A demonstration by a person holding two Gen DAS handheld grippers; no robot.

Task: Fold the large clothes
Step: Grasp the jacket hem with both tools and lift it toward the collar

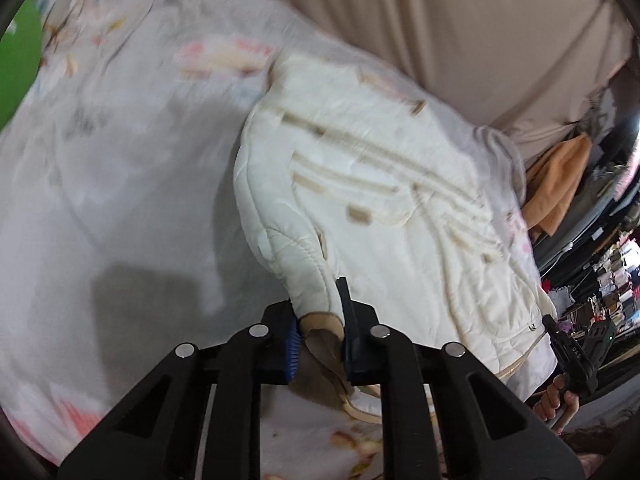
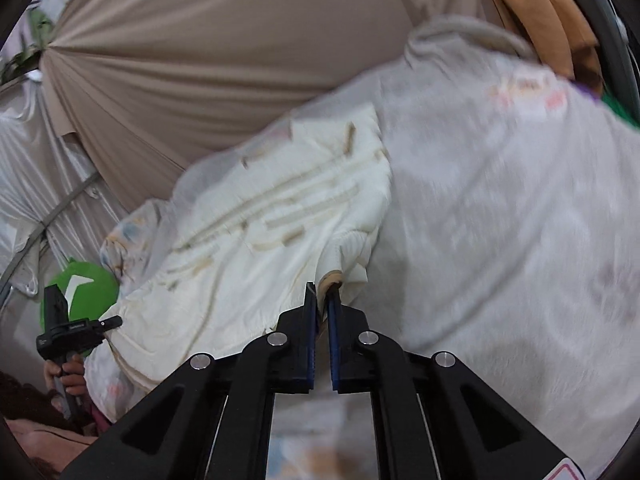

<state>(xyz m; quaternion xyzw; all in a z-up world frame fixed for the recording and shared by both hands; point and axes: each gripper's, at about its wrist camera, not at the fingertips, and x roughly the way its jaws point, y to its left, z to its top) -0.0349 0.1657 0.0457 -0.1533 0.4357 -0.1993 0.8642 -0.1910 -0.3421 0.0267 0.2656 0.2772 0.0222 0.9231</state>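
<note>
left gripper (image 1: 320,320): tan cuff pinched by fingers | right gripper (image 2: 323,304): cuff pinched | cream jacket (image 1: 400,184) was spread on bed (image 1: 120,200)

Work surface is a pale bedspread (image 1: 120,184) with faint pastel print, pink and blue patches, blurred in both views. Behind it a taupe curtain (image 2: 224,52) hangs in radiating pleats, gathered to one point at upper left of the right wrist view. Beside that, shiny white satin drape (image 2: 28,168) with a grey strap across it. Green round object (image 2: 86,292) near the bedspread edge, possibly a cushion. Orange cloth (image 1: 560,184) hangs at right of the left wrist view; below it cluttered shelves (image 1: 612,280), contents too small to tell. Light soft, even
</note>
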